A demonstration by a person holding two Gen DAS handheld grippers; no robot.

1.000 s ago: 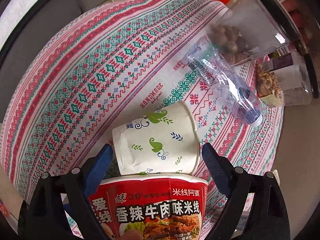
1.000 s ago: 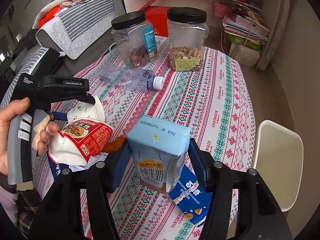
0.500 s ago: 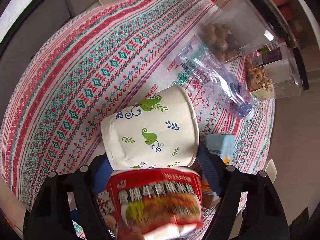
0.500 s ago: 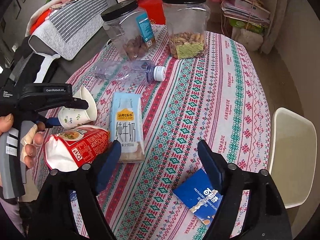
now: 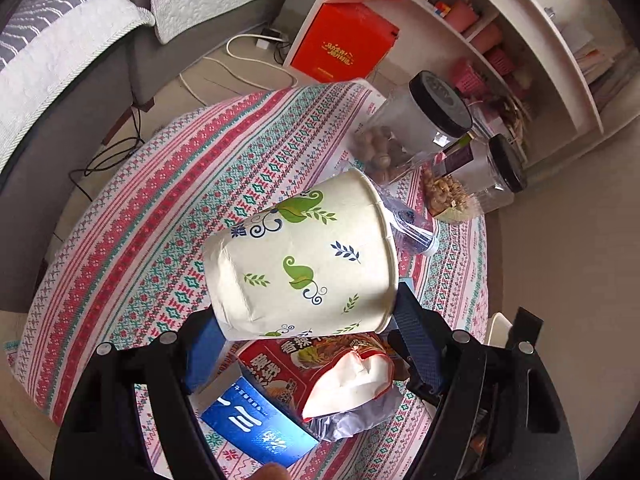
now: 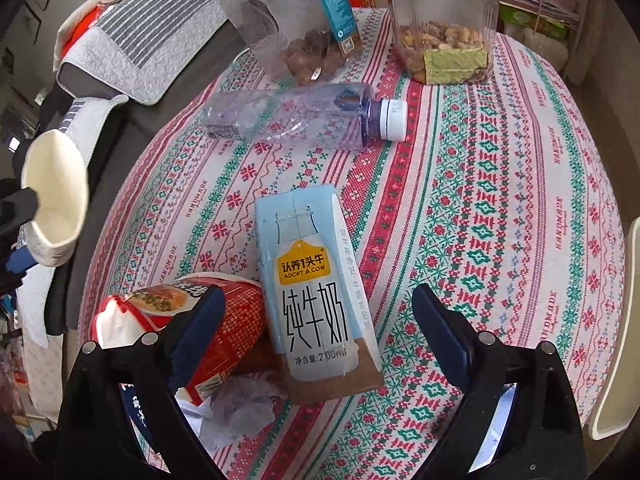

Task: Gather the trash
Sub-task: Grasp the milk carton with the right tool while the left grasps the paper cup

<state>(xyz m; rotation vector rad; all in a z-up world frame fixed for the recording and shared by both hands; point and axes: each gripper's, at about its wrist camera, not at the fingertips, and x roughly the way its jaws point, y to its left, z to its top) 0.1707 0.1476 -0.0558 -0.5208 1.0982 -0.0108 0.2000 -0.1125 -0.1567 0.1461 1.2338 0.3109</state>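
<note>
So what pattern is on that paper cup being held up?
The paper cup is cream with green leaves and dark blue sprigs and swirls, clearest in the left wrist view.

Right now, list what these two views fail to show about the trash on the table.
- Paper cup: its inside is turned away in the left wrist view; the right wrist view shows it only partly.
- Noodle cup: the right claw finger covers part of it; the paper cup overlaps it in the left view.
- Blue packet: both views cut it off behind claw fingers, so its print is unreadable.
- Water bottle: mostly hidden behind the paper cup in the left view.
</note>
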